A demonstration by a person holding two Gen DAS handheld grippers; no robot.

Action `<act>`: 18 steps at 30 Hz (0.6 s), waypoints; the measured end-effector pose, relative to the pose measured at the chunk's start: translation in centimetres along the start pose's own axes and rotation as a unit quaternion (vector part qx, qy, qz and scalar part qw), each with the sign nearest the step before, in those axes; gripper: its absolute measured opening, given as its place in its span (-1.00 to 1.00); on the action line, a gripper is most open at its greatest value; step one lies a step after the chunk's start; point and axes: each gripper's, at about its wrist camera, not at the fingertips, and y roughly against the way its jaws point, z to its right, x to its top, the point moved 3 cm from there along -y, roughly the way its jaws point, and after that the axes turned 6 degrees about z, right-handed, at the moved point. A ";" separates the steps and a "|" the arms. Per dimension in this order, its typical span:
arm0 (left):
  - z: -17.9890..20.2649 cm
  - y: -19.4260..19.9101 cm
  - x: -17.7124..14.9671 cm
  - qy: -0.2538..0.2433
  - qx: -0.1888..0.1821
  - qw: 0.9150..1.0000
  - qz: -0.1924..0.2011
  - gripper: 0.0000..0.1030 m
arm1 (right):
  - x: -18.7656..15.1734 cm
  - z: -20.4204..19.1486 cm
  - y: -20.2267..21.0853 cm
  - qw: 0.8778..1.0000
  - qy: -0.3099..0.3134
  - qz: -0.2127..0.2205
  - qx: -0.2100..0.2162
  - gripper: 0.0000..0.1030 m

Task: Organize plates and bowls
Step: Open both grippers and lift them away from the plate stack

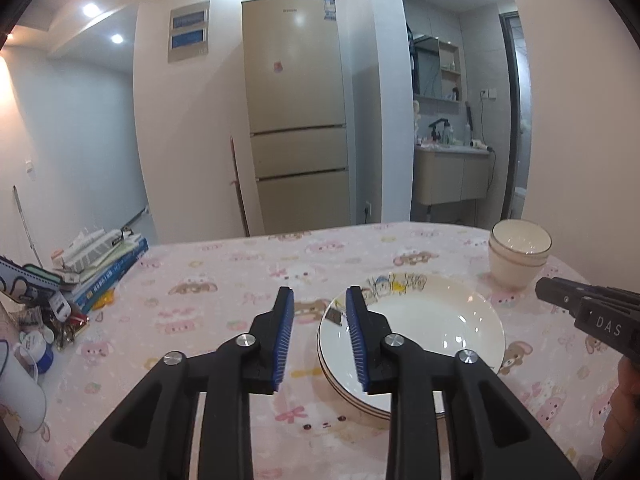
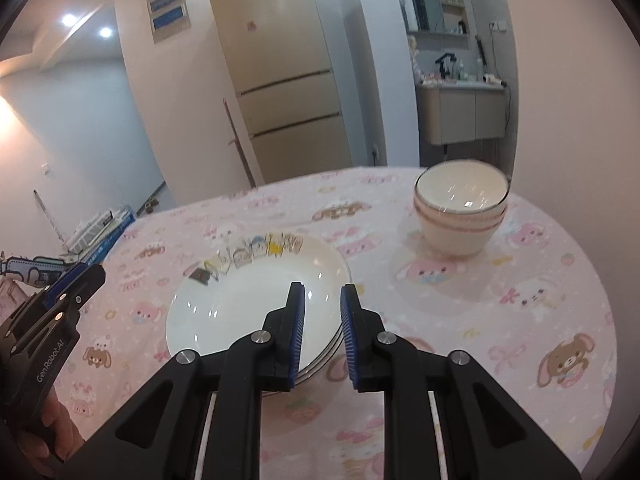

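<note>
A stack of white plates [image 1: 432, 320], the top one printed with cartoon figures, lies on the pink tablecloth; it also shows in the right wrist view [image 2: 240, 300]. A stack of cream bowls [image 1: 518, 254] stands at the far right; it shows in the right wrist view too [image 2: 460, 212]. My left gripper [image 1: 320, 340] is open and empty, raised over the plates' left rim. My right gripper [image 2: 322, 336] is open and empty, raised over the plates' right rim. Each gripper shows in the other's view: the right [image 1: 560, 298], the left [image 2: 86, 280].
The round table with a pink cartoon cloth [image 1: 224, 280] holds books and clutter at its left edge [image 1: 100, 264]. A fridge [image 1: 296, 112] stands behind, and a bathroom vanity [image 1: 452, 172] at the back right.
</note>
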 end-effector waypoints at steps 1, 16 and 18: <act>0.0 0.3 0.3 0.003 0.002 1.000 0.008 0.17 | 0.4 0.2 0.4 1.000 0.001 0.008 -0.002 -0.66; 2.5 2.1 6.4 -0.002 -0.039 0.990 0.138 1.00 | 7.2 4.7 4.8 0.992 0.007 0.120 -0.037 0.25; 3.2 1.7 7.2 -0.007 -0.051 0.989 0.136 1.00 | 7.8 5.4 5.0 0.991 0.010 0.130 -0.027 0.61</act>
